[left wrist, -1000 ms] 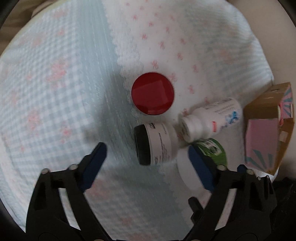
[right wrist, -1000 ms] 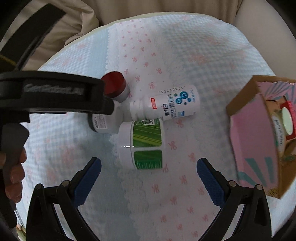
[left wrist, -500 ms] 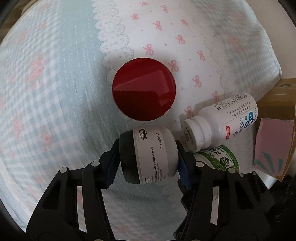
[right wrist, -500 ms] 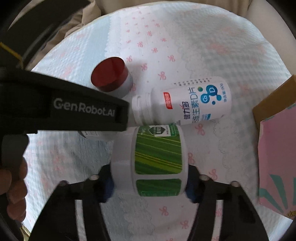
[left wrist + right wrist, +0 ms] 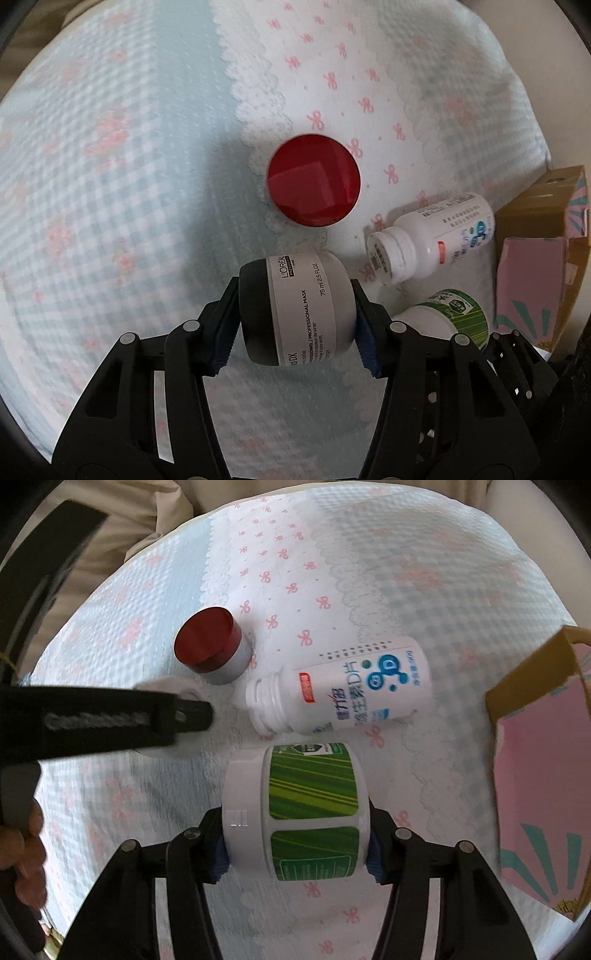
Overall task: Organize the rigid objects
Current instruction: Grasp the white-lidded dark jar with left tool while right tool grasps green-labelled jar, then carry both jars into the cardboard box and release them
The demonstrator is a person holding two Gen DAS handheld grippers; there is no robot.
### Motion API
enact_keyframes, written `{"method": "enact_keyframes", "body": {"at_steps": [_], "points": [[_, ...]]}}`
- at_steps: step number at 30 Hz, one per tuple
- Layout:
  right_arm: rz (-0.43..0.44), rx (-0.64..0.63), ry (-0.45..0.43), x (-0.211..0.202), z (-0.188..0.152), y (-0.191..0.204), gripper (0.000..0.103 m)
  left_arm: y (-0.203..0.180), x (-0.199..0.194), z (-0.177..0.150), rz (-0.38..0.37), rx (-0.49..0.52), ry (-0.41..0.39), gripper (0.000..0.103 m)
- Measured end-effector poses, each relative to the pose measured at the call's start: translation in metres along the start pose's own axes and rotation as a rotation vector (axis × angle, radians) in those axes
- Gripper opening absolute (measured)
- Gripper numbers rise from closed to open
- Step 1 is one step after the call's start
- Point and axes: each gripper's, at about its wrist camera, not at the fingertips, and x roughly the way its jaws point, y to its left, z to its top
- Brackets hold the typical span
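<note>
My left gripper (image 5: 294,319) is shut on a grey cosmetic jar (image 5: 306,295) with a black lid, held sideways just above the cloth. My right gripper (image 5: 295,843) is shut on a white jar with a green label (image 5: 308,790), also on its side; the same jar shows low right in the left wrist view (image 5: 452,314). A red-lidded jar (image 5: 313,180) (image 5: 208,650) stands upright on the cloth. Beside it an uncapped white vitamin bottle (image 5: 432,236) (image 5: 351,690) lies on its side.
An open cardboard box with a pink lining (image 5: 532,280) (image 5: 535,812) sits at the right edge. A blue check and white bow-print cloth (image 5: 110,184) covers the round surface. The other tool's black body (image 5: 110,716) and a person's hand (image 5: 26,849) cross the left side.
Both grippers went from wide open to shut, the left on the grey jar, the right on the green-label jar. The left has since risen a little with its jar.
</note>
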Motion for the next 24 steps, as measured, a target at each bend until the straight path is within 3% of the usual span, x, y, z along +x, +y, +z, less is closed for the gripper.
{"method": "enact_keyframes", "body": {"at_steps": [10,24], "points": [[-0.006,-0.028,-0.028,-0.054,-0.024,0.0,0.053,0.017,-0.091,-0.046,-0.025,-0.022,-0.115,0.051],[0.065,-0.022,-0.017,-0.175,-0.061,0.031,0.053,-0.007,-0.203,-0.138,-0.043,0.057,-0.248,0.051]]}}
